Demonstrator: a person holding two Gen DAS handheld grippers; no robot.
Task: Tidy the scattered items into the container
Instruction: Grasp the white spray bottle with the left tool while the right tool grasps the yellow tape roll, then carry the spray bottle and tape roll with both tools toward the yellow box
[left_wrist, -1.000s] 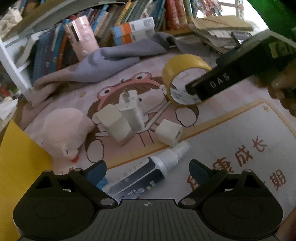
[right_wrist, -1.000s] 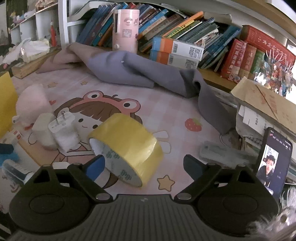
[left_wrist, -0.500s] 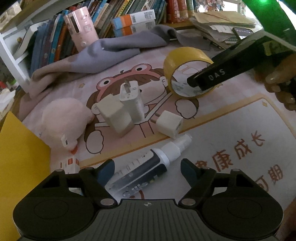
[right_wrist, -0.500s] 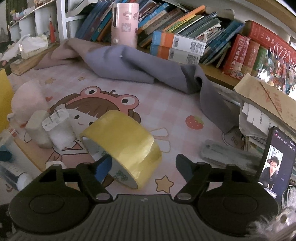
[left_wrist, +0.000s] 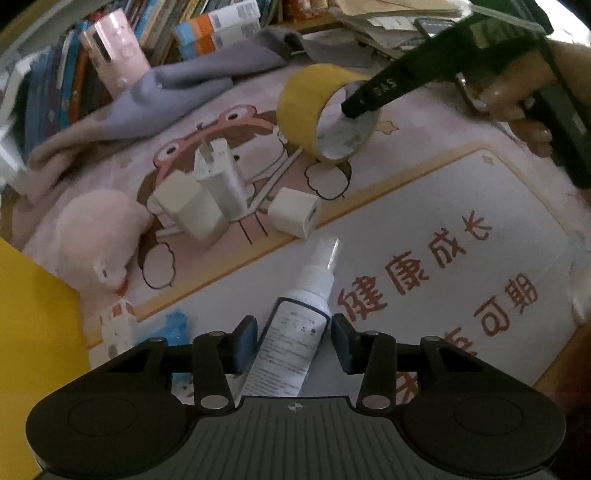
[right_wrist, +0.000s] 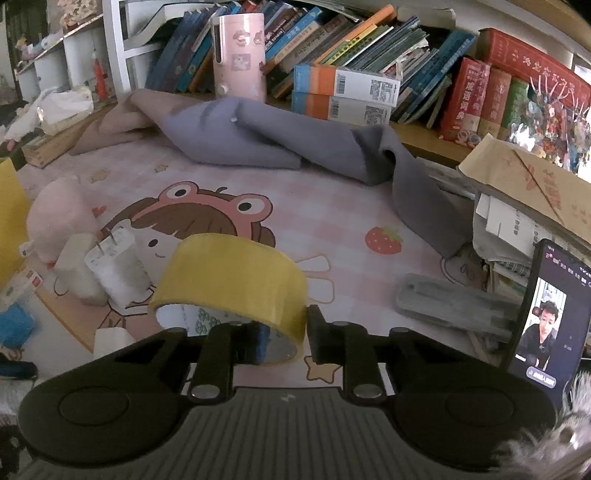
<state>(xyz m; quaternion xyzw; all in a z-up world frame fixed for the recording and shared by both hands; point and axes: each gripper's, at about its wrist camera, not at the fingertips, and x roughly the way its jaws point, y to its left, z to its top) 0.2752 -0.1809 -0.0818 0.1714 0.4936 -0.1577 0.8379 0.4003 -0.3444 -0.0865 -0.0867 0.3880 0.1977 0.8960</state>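
A white spray bottle (left_wrist: 301, 314) lies on the printed mat, its body between the blue pads of my left gripper (left_wrist: 293, 343). The jaws are closing and the pads touch both its sides. A yellow tape roll (right_wrist: 232, 280) stands tilted on edge. My right gripper (right_wrist: 286, 339) is closing on its wall, one pad inside the ring and one outside. In the left wrist view the tape roll (left_wrist: 299, 107) shows one black right finger (left_wrist: 373, 92) reaching into it. A yellow container wall (left_wrist: 33, 332) stands at the left.
Two white chargers (left_wrist: 218, 181) and a small white cube (left_wrist: 293, 218) lie mid-mat beside a pink plush (left_wrist: 99, 236). A grey cloth (right_wrist: 277, 136) and books line the back. A phone (right_wrist: 543, 317) and a grey case (right_wrist: 450, 302) sit at the right.
Both pairs of jaws have narrowed from wide apart. The spray bottle has swung from slanting to lying straight between the left pads. The right pads now pinch the tape's wall, and the roll has tipped.
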